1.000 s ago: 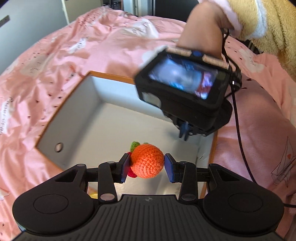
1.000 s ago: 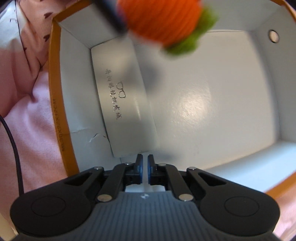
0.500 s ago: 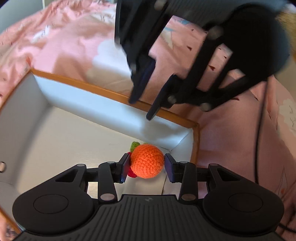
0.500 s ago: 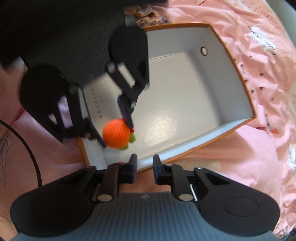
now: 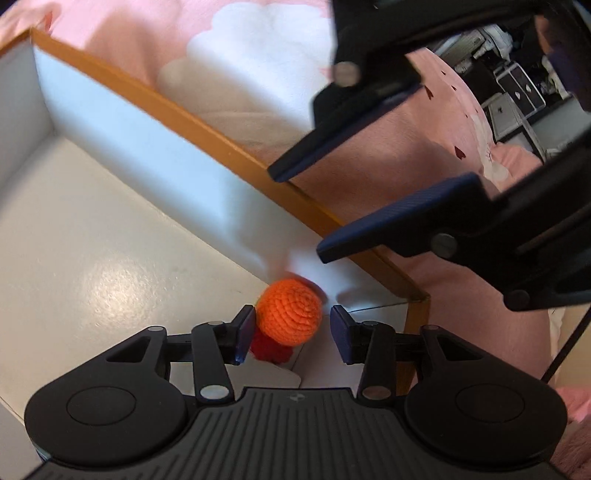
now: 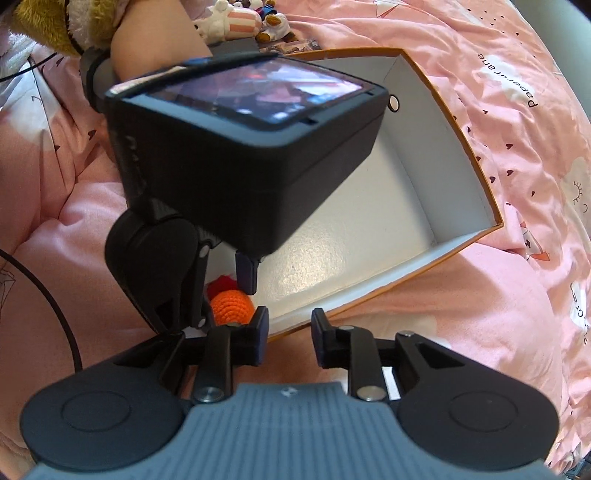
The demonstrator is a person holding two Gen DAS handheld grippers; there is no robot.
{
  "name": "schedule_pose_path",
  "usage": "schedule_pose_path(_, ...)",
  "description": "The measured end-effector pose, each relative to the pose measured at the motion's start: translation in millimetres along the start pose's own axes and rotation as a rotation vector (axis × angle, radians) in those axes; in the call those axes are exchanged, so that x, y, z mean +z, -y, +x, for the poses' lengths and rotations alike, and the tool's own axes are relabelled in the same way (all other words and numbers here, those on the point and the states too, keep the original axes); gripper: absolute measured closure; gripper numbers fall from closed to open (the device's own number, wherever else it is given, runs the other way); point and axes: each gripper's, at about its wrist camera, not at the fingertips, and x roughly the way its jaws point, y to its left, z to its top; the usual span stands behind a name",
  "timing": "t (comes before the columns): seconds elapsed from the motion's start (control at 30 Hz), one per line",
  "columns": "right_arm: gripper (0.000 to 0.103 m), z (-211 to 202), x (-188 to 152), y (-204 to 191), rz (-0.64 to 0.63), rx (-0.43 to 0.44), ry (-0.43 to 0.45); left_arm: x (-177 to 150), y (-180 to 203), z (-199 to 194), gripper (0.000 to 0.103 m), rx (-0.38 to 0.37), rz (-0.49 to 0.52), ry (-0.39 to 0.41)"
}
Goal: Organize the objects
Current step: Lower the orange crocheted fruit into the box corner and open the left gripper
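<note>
An orange crochet ball (image 5: pixel 288 312) with a red tuft lies in the corner of a white box with an orange rim (image 5: pixel 184 114). My left gripper (image 5: pixel 291 332) straddles the ball and its jaws are opening. The left pad still touches the ball, and the right pad stands clear of it. In the right wrist view the ball (image 6: pixel 231 306) shows under the left gripper (image 6: pixel 225 295), low inside the box (image 6: pixel 461 122). My right gripper (image 6: pixel 290 334) hovers above the box's near rim. Its jaws are opening with nothing between them. From the left wrist view it (image 5: pixel 332 206) hangs overhead.
Pink printed bedding (image 6: pixel 517 110) surrounds the box. Plush toys (image 6: pixel 229 22) lie beyond its far end. A flat white case (image 5: pixel 266 373) rests on the box floor under the left fingers. A black cable (image 6: pixel 70 332) runs at the left. A forearm (image 6: pixel 155 40) in a fuzzy sleeve holds the left gripper.
The left gripper sank into the box corner with the ball, and its right pad came off the ball. The right gripper rose out of the box and its jaws parted.
</note>
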Motion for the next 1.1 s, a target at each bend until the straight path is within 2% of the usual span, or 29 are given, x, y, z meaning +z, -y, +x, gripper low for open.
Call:
schedule_pose_path(0.17, 0.073, 0.8, -0.2, 1.0, 0.008, -0.006, 0.003, -9.8, -7.6, -1.2, 0.049, -0.047, -0.055, -0.011)
schedule_pose_path(0.23, 0.072, 0.2, 0.9, -0.5, 0.006, -0.008, 0.0, -13.3, -11.5, -1.9, 0.039, -0.045, -0.085, -0.019)
schedule_pose_path(0.37, 0.072, -0.4, 3.9, -2.4, 0.005, -0.008, -0.007, -10.1, -18.8, -4.7, 0.039, -0.046, -0.116, -0.005)
schedule_pose_path(0.43, 0.072, -0.9, 5.1, -2.1, 0.013, -0.008, -0.005, -13.8, -15.3, -9.2, 0.041, -0.035, -0.099, 0.011)
schedule_pose_path(0.47, 0.072, -1.2, 5.5, -1.9, 0.017, -0.007, -0.002, -15.8, -12.4, -11.7, 0.053, -0.034, -0.079, 0.016)
schedule_pose_path(0.5, 0.072, -1.1, 5.9, -1.9, 0.018, -0.009, -0.002, -18.5, -10.5, -12.5, 0.06, -0.028, -0.06, 0.019)
schedule_pose_path(0.57, 0.072, -0.9, 6.8, -2.5, 0.017, -0.013, -0.002, -22.9, -6.5, -13.0, 0.068, 0.005, -0.028, 0.016)
schedule_pose_path(0.93, 0.072, 0.5, 11.5, -4.3, 0.022, -0.006, -0.014, -40.9, -27.7, -16.6, 0.067, -0.063, -0.142, -0.001)
schedule_pose_path(1.1, 0.072, -8.9, 14.2, -7.1, 0.027, -0.027, -0.024, -62.6, -21.8, -44.2, 0.066, -0.014, -0.113, 0.057)
